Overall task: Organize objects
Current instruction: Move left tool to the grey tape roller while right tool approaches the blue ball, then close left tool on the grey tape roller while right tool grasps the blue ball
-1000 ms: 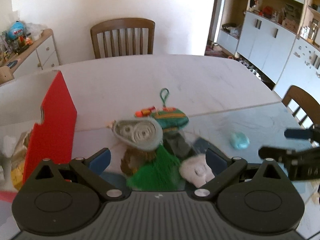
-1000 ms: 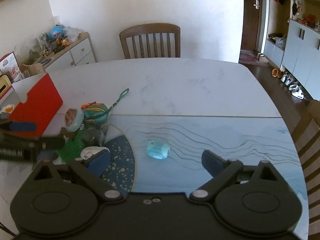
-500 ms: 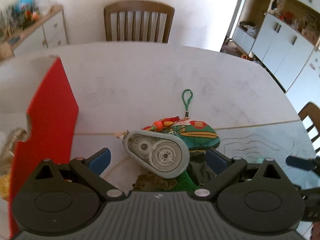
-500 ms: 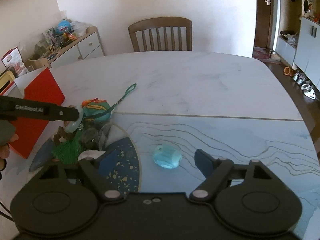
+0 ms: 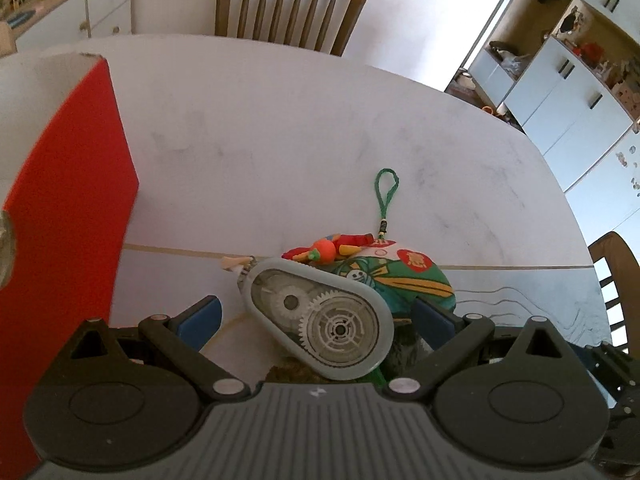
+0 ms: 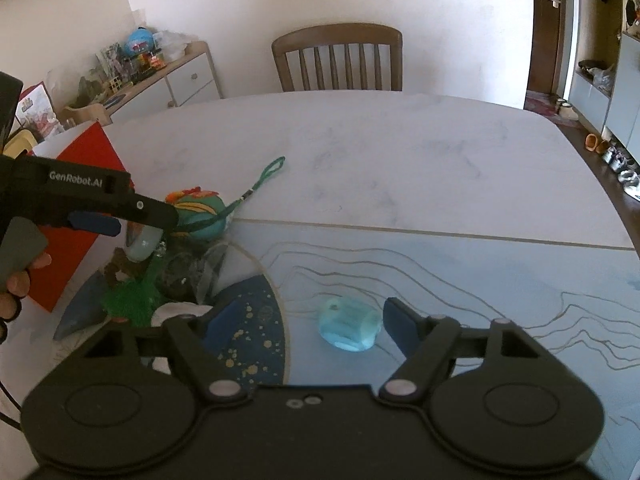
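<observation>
Left gripper (image 5: 316,316) wide apart around grey correction-tape dispenser (image 5: 320,322), pads not touching, dispenser atop toy pile beside red box (image 5: 68,216), right gripper (image 6: 308,324) closing, translucent blue object (image 6: 349,328) between its fingers, right of pile.

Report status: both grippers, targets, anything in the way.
Left gripper open, straddling the correction tape dispenser, no contact. Right gripper closing around the blue translucent piece, pads not touching. Pile of trinkets crowds the left target.

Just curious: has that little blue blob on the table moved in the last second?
No. The blue blob lies at the same spot on the table's wavy line pattern; only the camera neared.
</observation>
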`<state>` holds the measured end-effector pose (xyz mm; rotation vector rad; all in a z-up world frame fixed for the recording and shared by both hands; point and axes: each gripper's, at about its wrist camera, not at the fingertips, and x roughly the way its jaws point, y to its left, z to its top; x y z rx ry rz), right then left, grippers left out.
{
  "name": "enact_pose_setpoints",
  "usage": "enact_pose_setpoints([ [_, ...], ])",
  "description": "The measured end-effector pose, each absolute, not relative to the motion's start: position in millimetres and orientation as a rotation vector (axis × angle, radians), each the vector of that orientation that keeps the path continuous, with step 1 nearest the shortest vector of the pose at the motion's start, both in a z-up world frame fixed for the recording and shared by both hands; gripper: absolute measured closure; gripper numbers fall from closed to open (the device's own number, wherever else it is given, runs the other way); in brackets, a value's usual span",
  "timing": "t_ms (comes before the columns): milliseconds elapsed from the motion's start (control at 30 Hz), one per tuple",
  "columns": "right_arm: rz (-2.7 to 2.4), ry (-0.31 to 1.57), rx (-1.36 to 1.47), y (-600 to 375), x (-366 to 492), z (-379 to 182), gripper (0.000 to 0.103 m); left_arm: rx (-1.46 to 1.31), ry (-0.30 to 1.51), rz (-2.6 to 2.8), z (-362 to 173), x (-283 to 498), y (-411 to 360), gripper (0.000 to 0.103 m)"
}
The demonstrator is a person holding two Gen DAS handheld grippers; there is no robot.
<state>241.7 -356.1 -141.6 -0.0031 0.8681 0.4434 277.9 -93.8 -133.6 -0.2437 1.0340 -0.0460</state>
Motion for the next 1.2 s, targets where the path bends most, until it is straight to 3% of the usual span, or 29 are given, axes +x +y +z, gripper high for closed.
enact_pose_setpoints([
  [400, 0.421, 0.901, 0.027, -359, 252, -155, 0.032, -0.285, 1.044, -0.07, -142, 285, -95, 0.002],
  [467, 0.421, 0.899, 0.024, -358, 252, -155, 0.033, -0.292, 1.039, -0.08, -141, 285, -94, 0.008],
  [733, 0.41, 0.888, -0.002, -358, 253, -155, 0.052, -0.287, 1.027, -0.079, -140, 280, -94, 0.029],
  [833, 0.4, 0.886, -0.015, -357, 252, -155, 0.064, -0.267, 1.022, -0.073, -139, 279, -96, 0.029],
  [1200, 0.372, 0.861, -0.025, -357, 243, -142, 0.065, -0.22, 0.965, -0.09, -116, 266, -97, 0.029],
])
